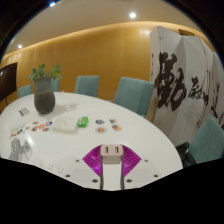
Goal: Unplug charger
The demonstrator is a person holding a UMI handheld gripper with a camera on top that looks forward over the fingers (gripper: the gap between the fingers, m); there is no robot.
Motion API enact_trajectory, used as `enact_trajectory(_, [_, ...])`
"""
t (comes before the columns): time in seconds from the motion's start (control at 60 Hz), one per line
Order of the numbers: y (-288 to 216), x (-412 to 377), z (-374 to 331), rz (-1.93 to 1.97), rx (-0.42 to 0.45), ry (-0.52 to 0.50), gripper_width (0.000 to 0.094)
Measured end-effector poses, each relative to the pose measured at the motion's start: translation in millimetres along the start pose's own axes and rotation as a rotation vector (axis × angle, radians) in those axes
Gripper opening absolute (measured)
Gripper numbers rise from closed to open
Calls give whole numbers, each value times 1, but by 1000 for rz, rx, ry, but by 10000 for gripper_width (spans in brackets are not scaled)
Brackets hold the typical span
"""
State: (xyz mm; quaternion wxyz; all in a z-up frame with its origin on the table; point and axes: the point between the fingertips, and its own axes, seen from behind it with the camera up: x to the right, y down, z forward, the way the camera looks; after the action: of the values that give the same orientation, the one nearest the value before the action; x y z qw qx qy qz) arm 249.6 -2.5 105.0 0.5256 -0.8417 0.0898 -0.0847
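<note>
A white charger (112, 151) sits between my fingers, its end face with two small dark marks turned toward the camera. Its white body runs down between the fingers toward the camera. My gripper (112, 155) is shut on it, with the pink pads (95, 158) pressing on both sides. The charger is held over the near edge of a white round table (60, 140). No socket or power strip is in view.
On the table stand a grey vase with a green plant (44, 95), a small green object (83, 122) and several small flat items (38, 126). Teal chairs (133, 95) ring the far side. A white banner with black calligraphy (185, 90) stands at the right.
</note>
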Motion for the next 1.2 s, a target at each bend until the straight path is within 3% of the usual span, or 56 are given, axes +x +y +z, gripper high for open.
enact_trajectory(0.117, [71, 10, 9, -24, -136, -1, 286])
enact_trajectory(0.25, [99, 11, 14, -22, -169, -10, 378])
enact_trajectory(0.4, [86, 16, -1, -37, -158, -15, 769])
enact_trajectory(0.467, [81, 17, -12, -43, -157, -21, 870])
enact_trajectory(0.683, [70, 17, -83, -78, -185, -20, 877])
enact_trajectory(1.0, [50, 3, -235, -114, -157, 26, 875])
enact_trajectory(1.2, [46, -6, -292, -116, -131, 34, 869])
